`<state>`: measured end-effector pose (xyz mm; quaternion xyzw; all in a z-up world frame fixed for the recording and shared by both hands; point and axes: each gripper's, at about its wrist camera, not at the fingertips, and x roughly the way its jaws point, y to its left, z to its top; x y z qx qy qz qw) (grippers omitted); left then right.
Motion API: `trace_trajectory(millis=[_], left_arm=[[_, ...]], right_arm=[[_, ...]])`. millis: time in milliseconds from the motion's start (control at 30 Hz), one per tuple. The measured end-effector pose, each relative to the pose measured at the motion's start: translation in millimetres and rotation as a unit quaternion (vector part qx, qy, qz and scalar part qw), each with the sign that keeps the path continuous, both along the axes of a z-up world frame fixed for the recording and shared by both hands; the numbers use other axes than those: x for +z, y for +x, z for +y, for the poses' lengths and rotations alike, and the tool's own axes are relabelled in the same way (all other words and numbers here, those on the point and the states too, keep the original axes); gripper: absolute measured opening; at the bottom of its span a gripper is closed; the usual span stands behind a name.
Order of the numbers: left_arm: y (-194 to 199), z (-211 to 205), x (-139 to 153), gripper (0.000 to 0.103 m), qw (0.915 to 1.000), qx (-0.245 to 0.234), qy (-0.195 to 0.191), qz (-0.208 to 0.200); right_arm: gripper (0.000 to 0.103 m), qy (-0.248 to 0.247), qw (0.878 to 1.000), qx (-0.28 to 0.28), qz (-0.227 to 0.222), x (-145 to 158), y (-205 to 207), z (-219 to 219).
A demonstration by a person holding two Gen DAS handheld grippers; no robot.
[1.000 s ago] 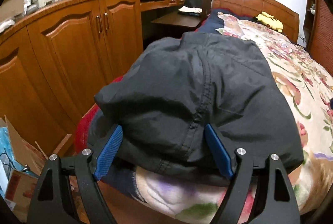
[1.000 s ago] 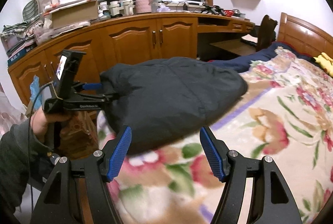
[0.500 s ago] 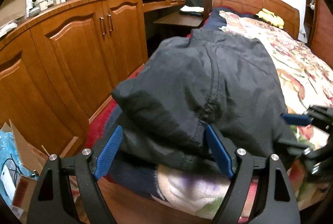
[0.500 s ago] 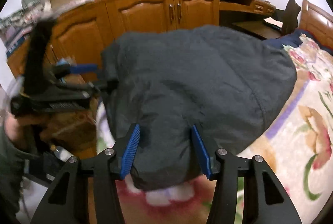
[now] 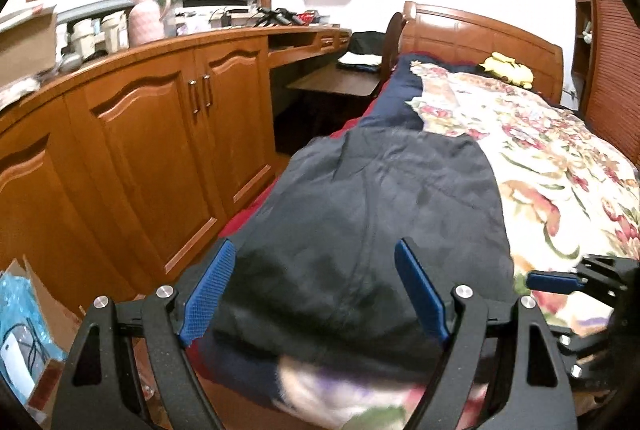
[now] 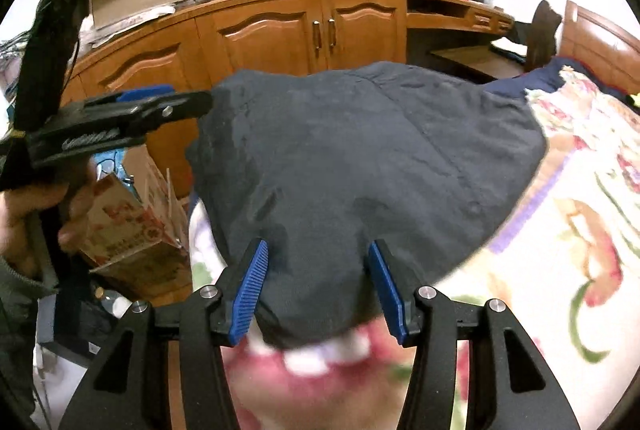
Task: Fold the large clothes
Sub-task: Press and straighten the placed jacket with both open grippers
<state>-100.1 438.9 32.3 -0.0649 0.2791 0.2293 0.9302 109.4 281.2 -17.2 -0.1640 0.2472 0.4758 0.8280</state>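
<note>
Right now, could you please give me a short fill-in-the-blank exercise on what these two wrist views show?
1. The dark garment lies on a bed covered by a ____-patterned blanket.
2. The finger pads of the right gripper are coloured ____.
3. The left gripper has its jaws ____, with the garment's near edge between them.
4. The cabinets beside the bed are made of ____.

Missing words: floral; blue; open; wood
</note>
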Motion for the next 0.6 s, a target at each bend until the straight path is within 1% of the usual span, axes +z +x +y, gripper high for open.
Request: trace_trajectory(millis=[100,233,300,367,433,467,600], left_arm=[[16,2,-4,0.083,0.9999,0.001,0.004,0.015],[37,12,-19,0.083,0.9985,0.021,0.006,0.050],[42,17,-25,0.083,0.9979,0.025,0.001,0.059],[45,17,-30,0.083,0.9976,0.022,0.005,0.065],[44,15,-31,0.083,0.9976,0.024,0.012,0.063],[41,12,-29,0.083,0.9982,0.024,0.013,0.054],[32,-2,-21,0.083,0.9993,0.008,0.009,0.036]], right_arm=[[0.055,0.011,1.000,-0.001,-0.001,7,-4,-21],[0.055,0.015,1.000,-0.009,-0.004,10,-7,-41],[0.055,0.017,1.000,-0.012,-0.009,10,-10,-44],[0.055,0.021,1.000,-0.013,-0.013,11,-11,-54],[0.055,0.025,0.999,-0.013,-0.015,12,-17,-60],[0.055,0.028,0.999,-0.015,-0.017,12,-19,-65],[0.055,0.039,0.999,-0.024,-0.027,11,-25,-85]])
